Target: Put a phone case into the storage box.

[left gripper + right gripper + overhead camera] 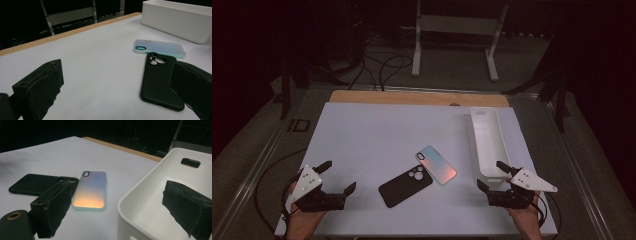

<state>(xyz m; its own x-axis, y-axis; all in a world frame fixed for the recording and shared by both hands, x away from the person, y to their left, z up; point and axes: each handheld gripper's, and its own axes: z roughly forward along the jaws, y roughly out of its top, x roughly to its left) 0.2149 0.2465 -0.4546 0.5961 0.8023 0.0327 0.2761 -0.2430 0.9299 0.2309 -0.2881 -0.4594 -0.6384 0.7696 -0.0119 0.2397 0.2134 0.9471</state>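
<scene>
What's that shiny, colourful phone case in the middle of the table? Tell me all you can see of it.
The iridescent phone case lies flat, back side up, on the white table. Its glossy back shades from pale blue through lilac to orange, with a mint-coloured rim and a small oval camera cutout at one end. It looks like smooth plastic. It sits tilted, between the black phone case and the white bin; whether it touches the black case cannot be told. No gripper touches it.

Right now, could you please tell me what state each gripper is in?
Left gripper: open, holding nothing, near the black phone case.
Right gripper: open, holding nothing, by the near end of the white bin.
</scene>
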